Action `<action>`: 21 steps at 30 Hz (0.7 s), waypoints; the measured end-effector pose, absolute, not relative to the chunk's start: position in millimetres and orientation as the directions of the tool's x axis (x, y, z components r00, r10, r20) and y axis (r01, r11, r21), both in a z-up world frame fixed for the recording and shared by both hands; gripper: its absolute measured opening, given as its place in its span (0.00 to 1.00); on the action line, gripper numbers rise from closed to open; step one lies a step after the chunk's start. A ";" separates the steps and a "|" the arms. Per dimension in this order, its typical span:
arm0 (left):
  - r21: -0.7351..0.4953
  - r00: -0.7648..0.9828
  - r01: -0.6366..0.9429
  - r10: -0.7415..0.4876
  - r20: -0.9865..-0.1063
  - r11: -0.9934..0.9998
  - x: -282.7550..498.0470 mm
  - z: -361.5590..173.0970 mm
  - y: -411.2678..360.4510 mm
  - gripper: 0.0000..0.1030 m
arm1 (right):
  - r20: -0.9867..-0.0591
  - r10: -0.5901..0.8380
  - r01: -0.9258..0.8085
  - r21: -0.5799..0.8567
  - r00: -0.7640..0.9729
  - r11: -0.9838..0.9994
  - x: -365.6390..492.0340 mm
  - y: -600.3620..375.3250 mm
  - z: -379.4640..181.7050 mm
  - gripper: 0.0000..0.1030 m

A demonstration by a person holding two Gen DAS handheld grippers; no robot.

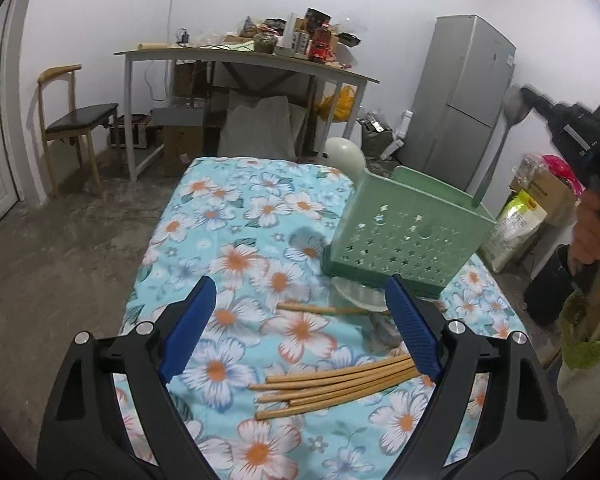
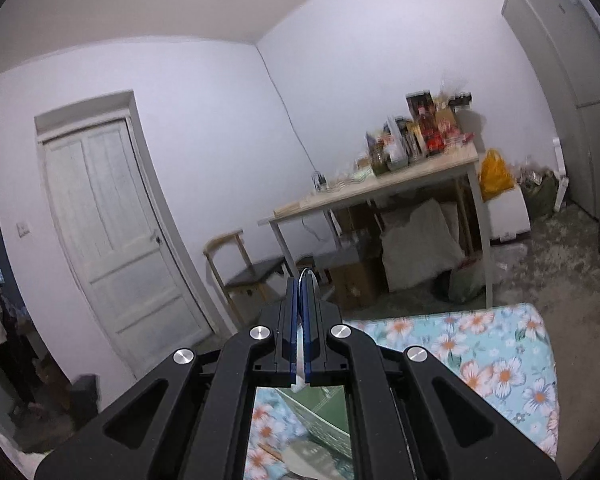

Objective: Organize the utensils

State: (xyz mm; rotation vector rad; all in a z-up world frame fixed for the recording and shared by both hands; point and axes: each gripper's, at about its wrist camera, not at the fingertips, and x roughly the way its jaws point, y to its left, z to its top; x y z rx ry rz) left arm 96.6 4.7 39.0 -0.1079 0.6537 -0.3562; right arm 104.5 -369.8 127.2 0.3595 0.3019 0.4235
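My left gripper stands wide open low over the floral tablecloth, with nothing between its blue pads. A bundle of wooden chopsticks lies just below it, against the right finger. A single chopstick and a pale spoon lie ahead, in front of the green perforated utensil holder. A white ladle sticks up behind the holder. At the upper right, my right gripper is shut on the bowl of a metal spoon, whose handle hangs down to the holder's far side. The spoon's thin edge shows between the shut pads.
A person's hand and green sleeve are at the right edge. Beyond the cloth-covered table stand a cluttered desk, a wooden chair and a grey fridge. A white door is on the left wall.
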 end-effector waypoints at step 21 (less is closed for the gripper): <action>-0.243 0.706 0.293 -0.381 -0.597 0.925 91.4 31.8 5.1 0.83 | -0.362 0.333 -0.229 0.301 0.871 0.926 72.1 -356.8 90.0 0.12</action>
